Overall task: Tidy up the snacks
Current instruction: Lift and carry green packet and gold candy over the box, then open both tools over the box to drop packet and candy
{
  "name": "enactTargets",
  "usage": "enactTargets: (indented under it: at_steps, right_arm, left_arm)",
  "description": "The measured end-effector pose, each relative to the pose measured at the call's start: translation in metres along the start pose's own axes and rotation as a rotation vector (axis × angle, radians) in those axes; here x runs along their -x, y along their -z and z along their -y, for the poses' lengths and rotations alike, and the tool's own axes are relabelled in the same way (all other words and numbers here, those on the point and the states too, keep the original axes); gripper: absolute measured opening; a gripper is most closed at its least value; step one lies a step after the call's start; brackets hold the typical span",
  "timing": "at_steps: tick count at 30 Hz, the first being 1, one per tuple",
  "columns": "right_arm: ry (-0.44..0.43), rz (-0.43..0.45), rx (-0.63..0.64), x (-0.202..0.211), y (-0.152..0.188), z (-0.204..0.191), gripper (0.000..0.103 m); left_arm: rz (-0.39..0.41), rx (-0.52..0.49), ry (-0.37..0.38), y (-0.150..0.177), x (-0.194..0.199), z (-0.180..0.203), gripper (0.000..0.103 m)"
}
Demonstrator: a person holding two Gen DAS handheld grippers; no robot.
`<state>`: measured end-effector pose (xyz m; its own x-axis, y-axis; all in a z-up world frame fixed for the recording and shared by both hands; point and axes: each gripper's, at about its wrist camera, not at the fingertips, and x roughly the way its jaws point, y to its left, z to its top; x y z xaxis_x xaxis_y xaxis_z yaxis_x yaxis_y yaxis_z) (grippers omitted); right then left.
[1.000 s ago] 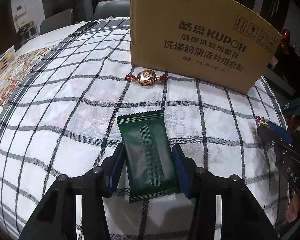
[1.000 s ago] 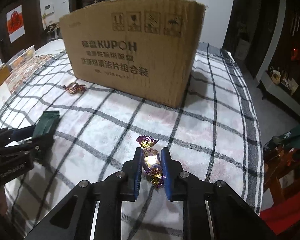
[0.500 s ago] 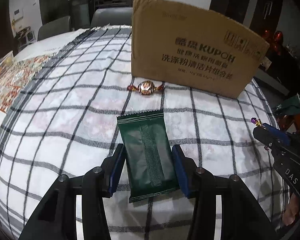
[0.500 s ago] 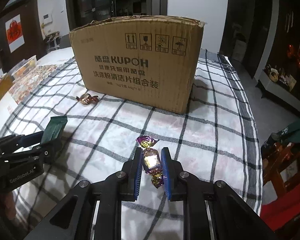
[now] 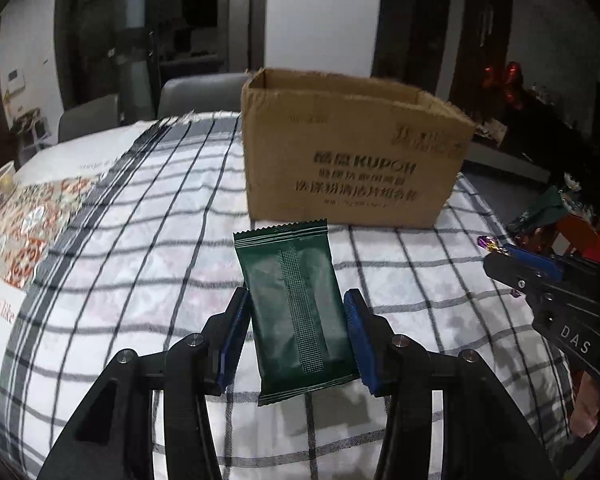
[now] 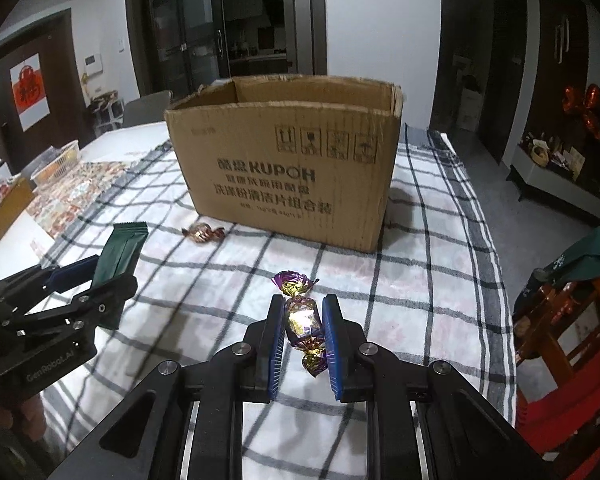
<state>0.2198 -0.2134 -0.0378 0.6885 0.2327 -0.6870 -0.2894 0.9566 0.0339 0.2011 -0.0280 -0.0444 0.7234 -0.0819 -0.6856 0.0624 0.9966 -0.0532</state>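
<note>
Snacks are mid-sort: in front of the box (image 6: pixel 288 168) my left hand-held gripper (image 5: pixel 298 334) grips the green pack (image 5: pixel 296 308), my right hand-held gripper (image 6: pixel 302 338) pinches a purple candy (image 6: pixel 302 320), both aloft, while a brown candy (image 6: pixel 203 233) lies on the surface (image 6: pixel 428 280) at its base.

Dim indoor light falls from overhead, leaving the room behind dark. The left wrist view is slightly motion-blurred (the lettering on the cardboard box (image 5: pixel 352 168) smears); the right is sharper, with glare on the candy (image 6: pixel 302 320). Fisheye bending darkens corners.
</note>
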Motion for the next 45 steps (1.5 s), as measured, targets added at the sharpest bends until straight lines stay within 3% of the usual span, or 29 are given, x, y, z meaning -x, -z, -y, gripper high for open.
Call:
enactTargets:
  at_steps: [14, 26, 36, 45]
  right_arm:
    - [-0.005, 0.122, -0.020, 0.035, -0.032, -0.018, 0.020]
    - [-0.001, 0.208, -0.023, 0.035, -0.089, -0.013, 0.020]
    - [-0.013, 0.206, -0.051, 0.007, -0.135, 0.006, 0.020]
    - [0.010, 0.181, -0.056, -0.026, -0.161, 0.019, 0.020]
  left_arm:
    - [0.104, -0.074, 0.106, -0.044, 0.034, -0.006, 0.047]
    - [0.201, -0.145, 0.106, -0.113, 0.040, -0.006, 0.047]
    - [0.229, -0.203, 0.109, -0.163, 0.015, -0.002, 0.047]
    - [0.169, -0.209, 0.163, -0.198, -0.028, 0.002, 0.047]
